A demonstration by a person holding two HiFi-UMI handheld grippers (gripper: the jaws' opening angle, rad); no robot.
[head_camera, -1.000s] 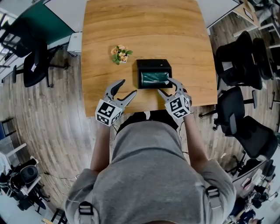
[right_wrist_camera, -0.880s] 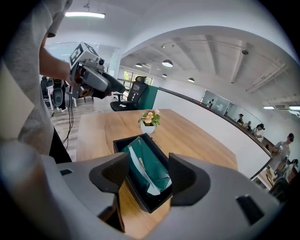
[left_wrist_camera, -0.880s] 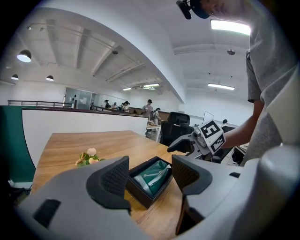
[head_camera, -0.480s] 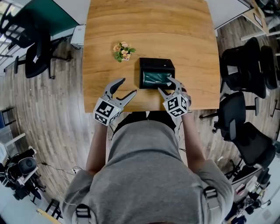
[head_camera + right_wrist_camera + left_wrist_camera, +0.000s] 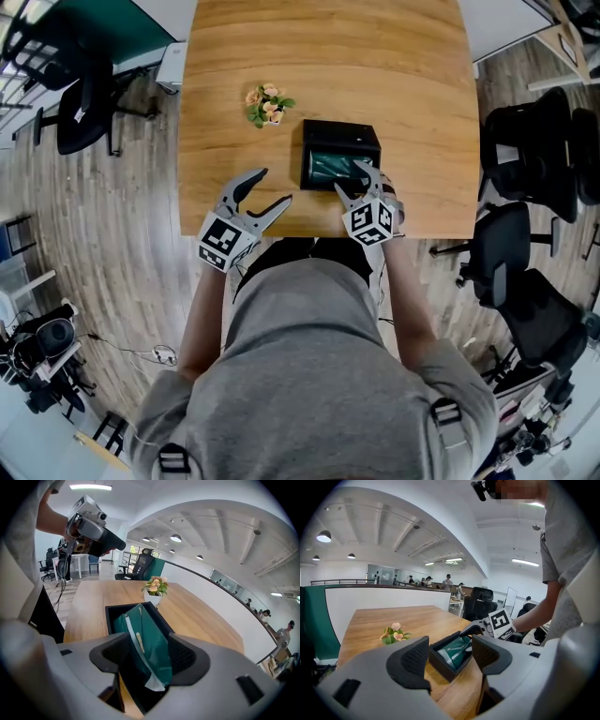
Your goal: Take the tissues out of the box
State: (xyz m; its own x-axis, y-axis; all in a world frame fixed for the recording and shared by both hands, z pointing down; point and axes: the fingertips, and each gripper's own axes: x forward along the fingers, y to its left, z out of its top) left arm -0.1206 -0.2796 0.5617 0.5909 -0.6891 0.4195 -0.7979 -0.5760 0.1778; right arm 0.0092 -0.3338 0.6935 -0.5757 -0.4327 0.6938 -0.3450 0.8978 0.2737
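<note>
Left gripper (image 5: pixel 272 186): jaws apart, nothing between them, hovering over the near edge of the table (image 5: pixel 216 112), left of the box. Small flower pot (image 5: pixel 266 103): further back on the table, clear of both grippers. Black box (image 5: pixel 339 133): right of centre, top open, green tissue pack (image 5: pixel 330 167) standing inside. Right gripper (image 5: pixel 354 178): jaws apart, dipped into the box's near end, straddling the pack. Pads look just off it, though one may be grazing it; hard to tell.
</note>
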